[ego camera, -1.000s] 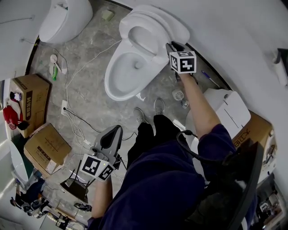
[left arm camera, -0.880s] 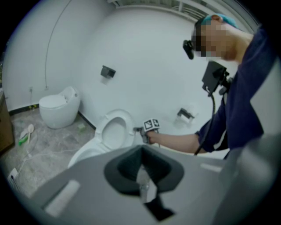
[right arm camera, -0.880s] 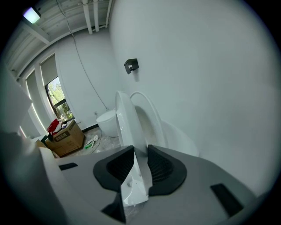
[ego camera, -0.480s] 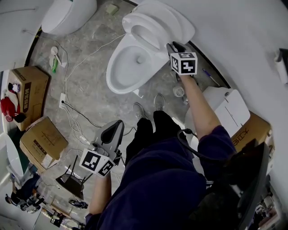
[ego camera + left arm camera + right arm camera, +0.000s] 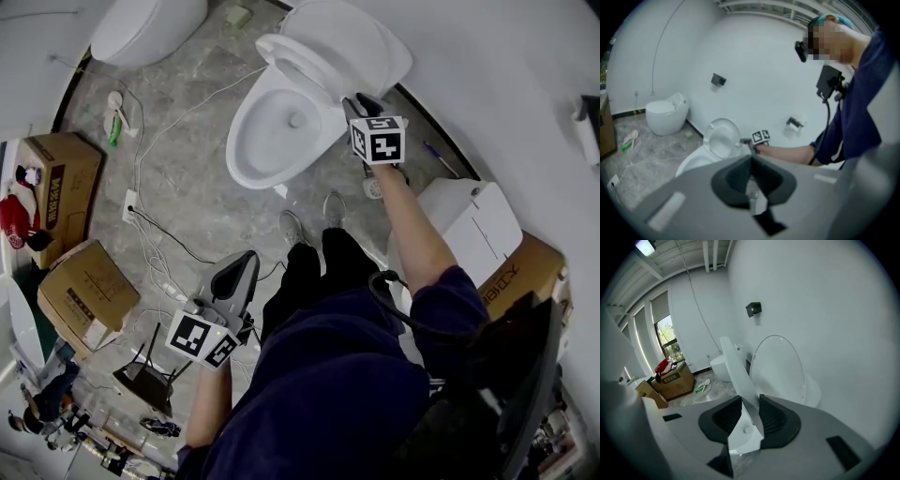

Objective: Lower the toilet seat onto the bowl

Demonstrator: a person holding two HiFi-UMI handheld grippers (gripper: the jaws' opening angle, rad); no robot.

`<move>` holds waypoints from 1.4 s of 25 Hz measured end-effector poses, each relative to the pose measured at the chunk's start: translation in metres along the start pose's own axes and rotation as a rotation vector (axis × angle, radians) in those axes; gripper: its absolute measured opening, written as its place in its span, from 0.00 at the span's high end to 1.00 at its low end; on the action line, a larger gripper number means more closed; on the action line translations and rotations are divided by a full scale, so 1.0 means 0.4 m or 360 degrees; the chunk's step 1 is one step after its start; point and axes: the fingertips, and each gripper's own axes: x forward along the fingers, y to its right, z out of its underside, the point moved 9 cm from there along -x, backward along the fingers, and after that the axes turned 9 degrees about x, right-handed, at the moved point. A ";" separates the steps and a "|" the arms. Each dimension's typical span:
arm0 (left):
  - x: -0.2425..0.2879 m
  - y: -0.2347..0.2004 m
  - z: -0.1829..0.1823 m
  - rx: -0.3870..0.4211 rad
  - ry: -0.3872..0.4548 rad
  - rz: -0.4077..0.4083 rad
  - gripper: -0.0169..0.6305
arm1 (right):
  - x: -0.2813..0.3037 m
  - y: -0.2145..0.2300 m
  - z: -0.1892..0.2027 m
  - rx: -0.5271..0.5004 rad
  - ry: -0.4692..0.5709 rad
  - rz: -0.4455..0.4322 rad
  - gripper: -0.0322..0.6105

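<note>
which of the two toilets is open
The toilet against the curved wall: its bowl shows, with the seat and lid tilted up behind it. The rounded toilet in the far corner looks closed on top.

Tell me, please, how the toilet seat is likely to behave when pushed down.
The toilet seat looks stiff, so it should probably swing as one piece. Its glossy surface may slip in the right claw, whose jaws, with the seat between them, have just been opening. Tilted off the lid, it could well drop onto the bowl if released.
</note>
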 end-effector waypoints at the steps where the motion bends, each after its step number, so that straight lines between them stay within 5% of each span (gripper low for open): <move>1: -0.007 -0.001 0.005 0.0000 0.0001 0.0001 0.97 | -0.002 -0.008 0.006 -0.0005 0.0001 0.0007 0.79; 35: -0.162 -0.070 0.107 -0.0038 -0.0011 0.0023 0.97 | -0.017 -0.215 0.181 -0.0160 -0.0084 0.0082 0.75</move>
